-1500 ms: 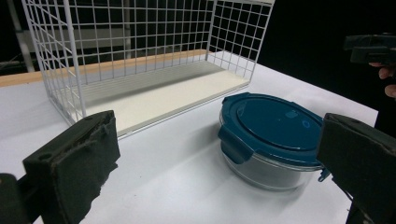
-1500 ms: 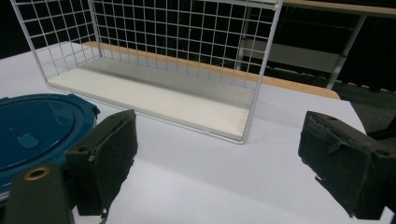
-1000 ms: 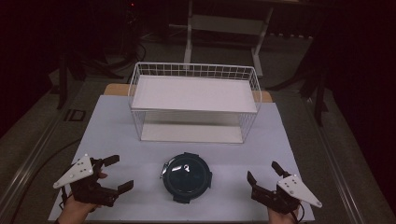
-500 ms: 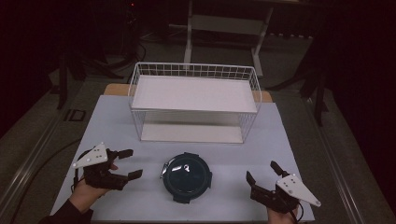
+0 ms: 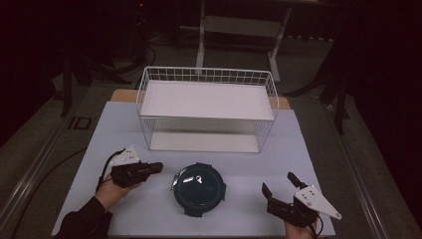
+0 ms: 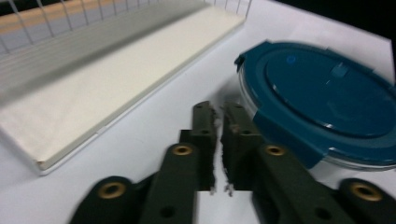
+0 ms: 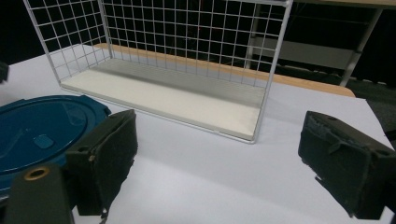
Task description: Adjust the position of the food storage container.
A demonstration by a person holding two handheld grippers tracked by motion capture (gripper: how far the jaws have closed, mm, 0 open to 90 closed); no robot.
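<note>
A round container with a dark blue clip-on lid (image 5: 199, 188) lies on the white table, near its front edge. My left gripper (image 5: 158, 167) lies just left of it, jaws shut with nothing between them. In the left gripper view the shut jaw tips (image 6: 217, 109) stop just short of the lid's rim (image 6: 327, 93). My right gripper (image 5: 278, 184) rests to the container's right with its jaws wide open and empty. In the right gripper view the lid (image 7: 37, 126) shows behind the left jaw of the open gripper (image 7: 219, 140).
A white wire basket (image 5: 206, 74) with a pale flat base stands across the middle of the table (image 5: 114, 129), behind the container. Its mesh wall (image 7: 187, 46) rises ahead of the right gripper. Dark floor, cables and stands surround the table.
My left gripper has moved right and forward toward the container and its jaws have gone from open to shut. The right gripper and the container have stayed put.
</note>
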